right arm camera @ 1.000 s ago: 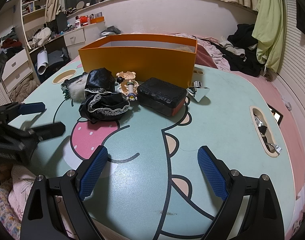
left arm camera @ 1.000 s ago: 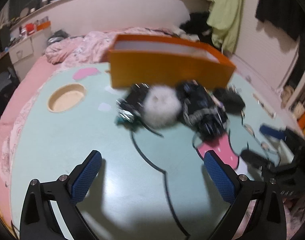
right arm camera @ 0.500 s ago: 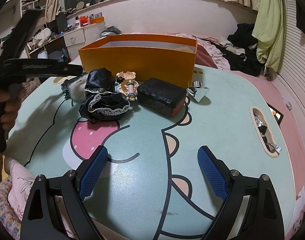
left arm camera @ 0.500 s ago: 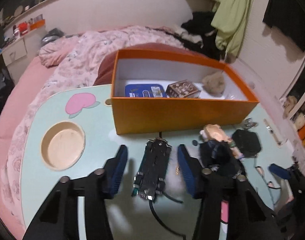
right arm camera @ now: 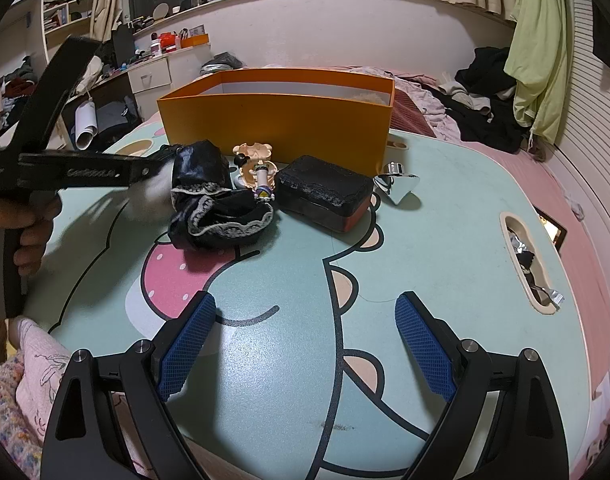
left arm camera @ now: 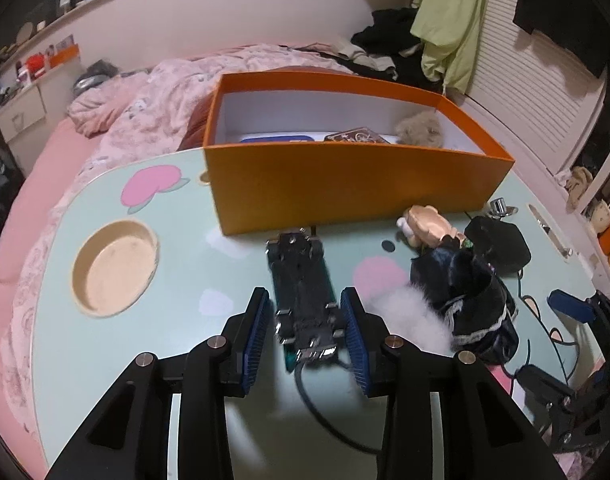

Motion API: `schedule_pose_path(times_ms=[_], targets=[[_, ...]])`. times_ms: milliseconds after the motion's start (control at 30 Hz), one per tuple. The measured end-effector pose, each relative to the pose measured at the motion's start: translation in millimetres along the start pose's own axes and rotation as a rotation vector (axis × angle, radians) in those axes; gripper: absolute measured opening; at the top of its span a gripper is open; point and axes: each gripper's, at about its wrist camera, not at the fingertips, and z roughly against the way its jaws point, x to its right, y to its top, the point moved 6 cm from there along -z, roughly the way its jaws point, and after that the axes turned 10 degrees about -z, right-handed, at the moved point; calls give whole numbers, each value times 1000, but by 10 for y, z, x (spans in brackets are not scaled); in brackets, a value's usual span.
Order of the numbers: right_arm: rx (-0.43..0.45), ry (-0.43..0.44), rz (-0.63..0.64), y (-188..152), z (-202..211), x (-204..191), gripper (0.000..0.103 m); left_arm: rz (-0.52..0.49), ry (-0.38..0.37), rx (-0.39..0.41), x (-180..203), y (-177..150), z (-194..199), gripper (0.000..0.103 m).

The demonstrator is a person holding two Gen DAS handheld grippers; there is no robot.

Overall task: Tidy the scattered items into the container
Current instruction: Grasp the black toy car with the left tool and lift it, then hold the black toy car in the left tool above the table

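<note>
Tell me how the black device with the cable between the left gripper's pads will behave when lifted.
The black device looks boxy and hard-edged, so it will probably stay stiff as the left gripper closes on it. Its cable trails loose on the table, so it may drag or snag.

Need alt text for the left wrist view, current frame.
The left gripper is closing around a dark, flat gadget with a cable lying on a mint cartoon-print table; whether the pads touch it yet is unclear. Behind it stands an open orange box already holding a few items, with a white fluffy ball and black lace-trimmed fabric to the right.
</note>
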Motion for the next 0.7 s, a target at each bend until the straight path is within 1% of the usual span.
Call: schedule_pose_path(times_ms=[33, 200, 267, 567, 700], targets=[[0, 0, 0, 0, -1, -3, 91, 0, 3, -1, -2, -13, 8, 28], [0, 0, 0, -2, -1, -13, 91, -11, 31, -1, -11, -61, 61, 27], [0, 0, 0, -2, 1, -12, 91, -15, 37, 19, -1, -71, 134, 27], [0, 2, -2, -4, 4, -26, 91, -17, 5, 74, 142, -330, 435, 27], [0, 2, -1, -5, 5, -25, 91, -22, 19, 73, 228, -465, 475, 27]])
